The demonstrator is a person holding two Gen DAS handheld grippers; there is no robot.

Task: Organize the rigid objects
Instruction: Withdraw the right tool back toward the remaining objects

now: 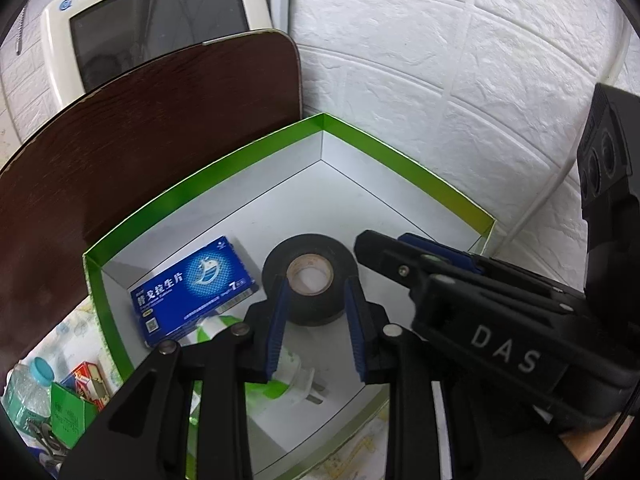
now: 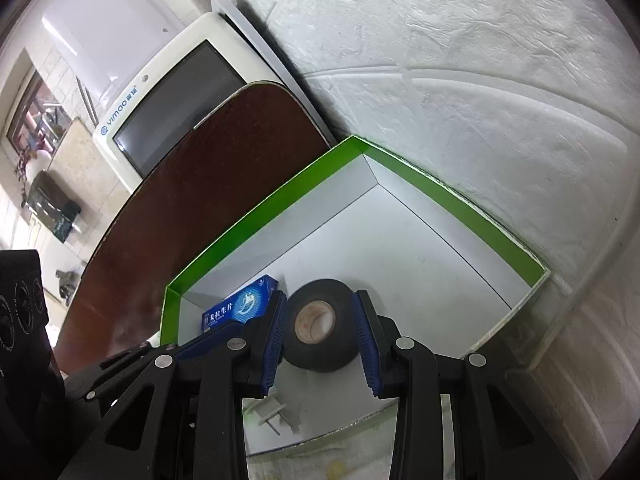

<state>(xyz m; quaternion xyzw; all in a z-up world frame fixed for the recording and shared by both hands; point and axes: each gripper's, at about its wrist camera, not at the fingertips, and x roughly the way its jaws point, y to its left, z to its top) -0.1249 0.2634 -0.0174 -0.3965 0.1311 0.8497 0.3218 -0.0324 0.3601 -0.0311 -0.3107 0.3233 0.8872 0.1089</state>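
The tape roll [image 2: 322, 330], blue box [image 1: 192, 288] and plug [image 1: 296, 380] are lying inside the green-rimmed box [image 1: 248, 148]. Both grippers (left gripper [image 1: 316, 328], right gripper [image 2: 320, 344]) are hovering, jaws apart; a bottle [image 1: 28, 392] and clutter are waiting outside, so sorting is seemingly midway.

This looks like a lived-in home room. A cream YIMAO appliance [image 1: 152, 20] with a dark panel stands against a white embossed brick-pattern wall [image 1: 440, 60], behind a dark wooden board [image 1: 160, 140]. The right wrist view shows a window [image 2: 36, 116] and cluttered furnishings beyond.
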